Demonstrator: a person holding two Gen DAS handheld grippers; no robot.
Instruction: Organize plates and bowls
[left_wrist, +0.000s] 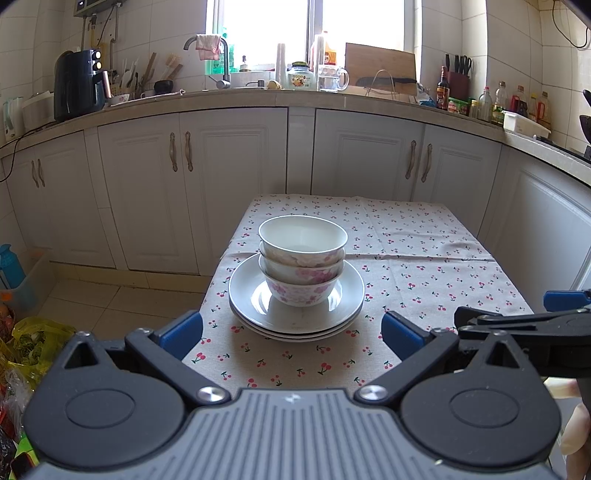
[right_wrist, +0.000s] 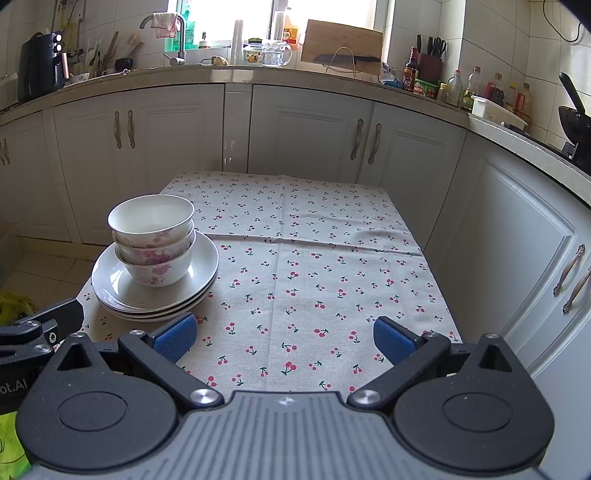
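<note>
Two hand-held grippers hover at the near edge of a small kitchen table, both empty, facing a stack of dishes.

Three bowls with pink flower patterns sit nested one inside another on a stack of white plates, which rests on the left half of a cherry-print tablecloth — the right half of the cloth is bare. The left gripper points straight at the stack, its blue-padded fingers spread wide and holding nothing, the pads short of the plates. The right gripper sits just beside it to the right, its fingers also spread wide and holding nothing, aimed over the bare cloth. White cabinets and a cluttered countertop stand behind the table, below a bright window.
</note>
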